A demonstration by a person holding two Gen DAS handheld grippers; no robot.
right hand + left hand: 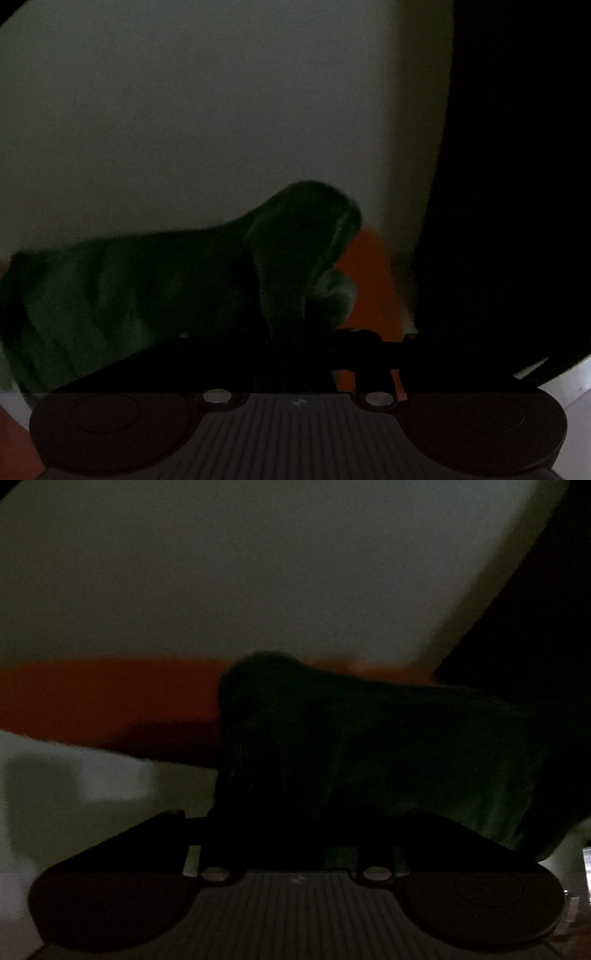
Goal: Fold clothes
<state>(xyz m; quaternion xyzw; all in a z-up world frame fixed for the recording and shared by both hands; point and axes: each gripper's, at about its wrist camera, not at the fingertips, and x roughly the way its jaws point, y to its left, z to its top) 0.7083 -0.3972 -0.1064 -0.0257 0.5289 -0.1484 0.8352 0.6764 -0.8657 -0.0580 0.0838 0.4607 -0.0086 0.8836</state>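
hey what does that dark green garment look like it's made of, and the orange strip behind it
Green garment: probably a soft fleece or plush knit, matte, with fuzzy edges and rounded folds. Orange strip: smooth, flat and evenly coloured, but too dim and blurred to tell whether it is fabric, plastic or paint.

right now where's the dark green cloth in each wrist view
Left wrist: the dark green cloth fills centre and right, bunched just ahead of the claw.
Right wrist: it spreads from the left edge to a raised fold at centre.
Shared landmark: the orange surface behind the cloth, under a pale wall.
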